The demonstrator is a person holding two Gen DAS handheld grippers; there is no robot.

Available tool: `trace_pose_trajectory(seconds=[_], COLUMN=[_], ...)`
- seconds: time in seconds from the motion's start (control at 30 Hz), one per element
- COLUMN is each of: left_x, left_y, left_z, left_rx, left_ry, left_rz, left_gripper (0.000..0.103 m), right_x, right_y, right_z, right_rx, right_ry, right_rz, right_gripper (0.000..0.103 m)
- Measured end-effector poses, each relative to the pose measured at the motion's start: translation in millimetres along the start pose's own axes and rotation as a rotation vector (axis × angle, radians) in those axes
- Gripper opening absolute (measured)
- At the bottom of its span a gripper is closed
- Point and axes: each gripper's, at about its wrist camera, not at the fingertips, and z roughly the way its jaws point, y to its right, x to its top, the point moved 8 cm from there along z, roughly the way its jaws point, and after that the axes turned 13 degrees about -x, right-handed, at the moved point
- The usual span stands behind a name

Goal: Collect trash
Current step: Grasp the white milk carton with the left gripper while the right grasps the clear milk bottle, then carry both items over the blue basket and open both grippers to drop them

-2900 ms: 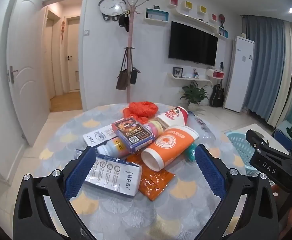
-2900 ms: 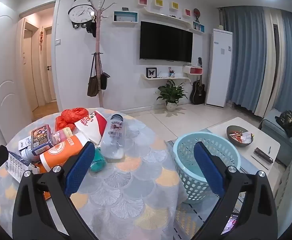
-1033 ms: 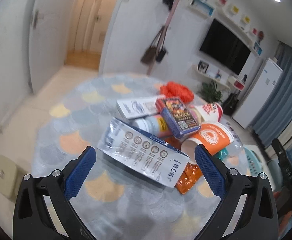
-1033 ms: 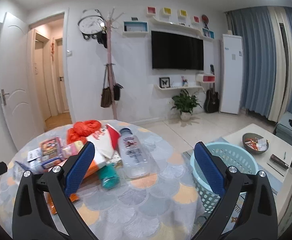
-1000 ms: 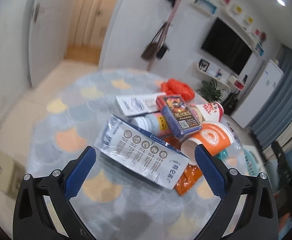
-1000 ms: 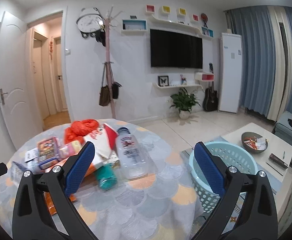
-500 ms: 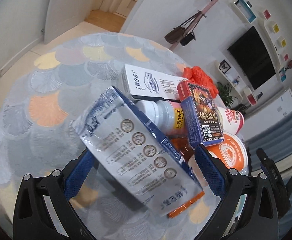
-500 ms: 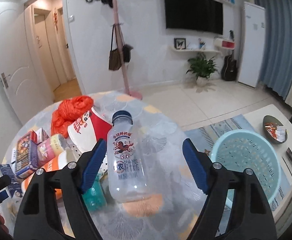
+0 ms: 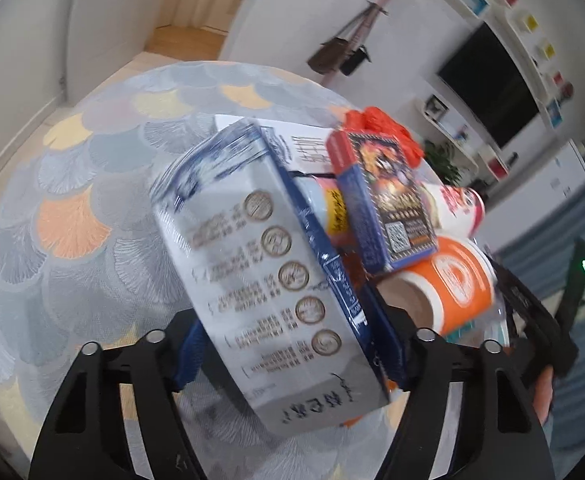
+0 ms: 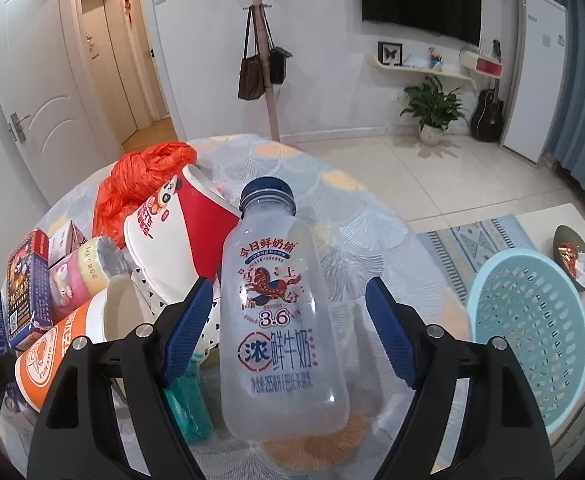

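Observation:
My left gripper (image 9: 288, 344) is shut on a grey and blue milk carton (image 9: 264, 272), which tilts up off the round table (image 9: 76, 184). Behind the carton lie an orange paper cup (image 9: 456, 280), a dark card box (image 9: 388, 208), a pink bottle (image 9: 328, 212) and a red plastic bag (image 9: 388, 128). My right gripper (image 10: 288, 336) is open around a clear milk bottle (image 10: 280, 312) with a blue cap, lying on the table. Its blue pads stand on either side of the bottle, with a gap at the right pad (image 10: 392, 336).
A light blue laundry basket (image 10: 532, 332) stands on the floor right of the table. A red and white cup (image 10: 180, 232), the orange cup (image 10: 68, 348), a teal wrapper (image 10: 188, 404) and the card box (image 10: 26, 284) lie left of the bottle. A coat stand (image 10: 266, 64) is behind.
My left gripper has closed on the milk carton and tipped it up. My right gripper has moved down and forward until its fingers straddle the milk bottle.

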Motion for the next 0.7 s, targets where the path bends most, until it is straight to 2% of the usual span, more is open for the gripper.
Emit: trace_pose_trajectory(seconds=[0.1,0.13,0.2,0.3,0.4,0.53,0.7], left_x=[-2.6,-2.5,-0.3,5.1,10.7,20.6,25.6], left_y=[4.9,6.6,9.7,20.0,37.4,69.1,125.7], left_z=[-5.1,-7.6,-13.1,-24.9,-37.6,-47.0,-33.1], left_rx=[-0.041,-0.040,-0.042,-0.052,-0.072,-0.113,-0.176], left_ry=[-0.006,-0.005,0.006,0.036,0.070,0.105,0.097], left_rz=[0.026,0.041,0.066,0.112,0.166,0.250,0.352], left_gripper=[0.061,0.061,0.060,0.060,0.060,0.060,0.060], right_x=[3.4,3.7,2.9,1.4,2.5,12.4,25.5], right_y=[-1.2,-2.7,-7.7,-7.0,0.0,21.1,68.1], right_z=[5.0,6.7,9.5,6.2,-3.8,-32.5,-75.8], right_rx=[-0.015,-0.015,0.024,-0.001,0.029,0.041,-0.004], right_ry=[-0.009,-0.015,-0.045,-0.032,-0.015,0.060,0.172], right_rz=[-0.007,-0.014,-0.023,-0.031,0.015,0.075,0.156], right_gripper=[0.075,0.071,0.054,0.053,0.053,0.053,0.053])
